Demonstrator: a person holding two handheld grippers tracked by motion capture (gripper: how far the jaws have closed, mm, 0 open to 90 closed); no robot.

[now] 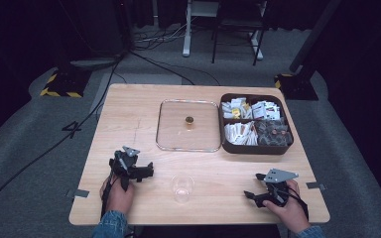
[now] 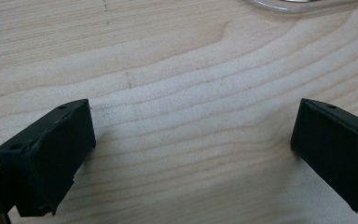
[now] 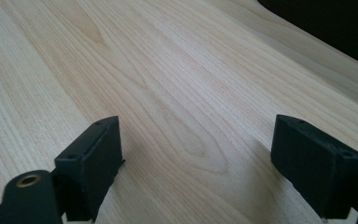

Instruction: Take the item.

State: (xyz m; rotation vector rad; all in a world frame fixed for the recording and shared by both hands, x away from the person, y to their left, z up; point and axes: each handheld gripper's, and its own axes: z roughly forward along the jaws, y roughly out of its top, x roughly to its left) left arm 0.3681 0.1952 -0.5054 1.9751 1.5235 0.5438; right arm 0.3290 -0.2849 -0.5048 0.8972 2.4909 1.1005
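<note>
While both grippers rest wide open, empty, I see clear cup (image 1: 183, 188) between them near table (image 1: 129, 106) front edge: 3 o'clock of left gripper (image 1: 146, 172), 9 o'clock of right gripper (image 1: 250, 197), left nearer.

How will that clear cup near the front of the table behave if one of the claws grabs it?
The clear cup looks thin-walled and see-through, so probably light and easily squashed by a firm squeeze. It stands upright and seems empty, so a sideways nudge would likely tip or slide it on the smooth wooden table. Its glossy wall may be slippery.
</note>
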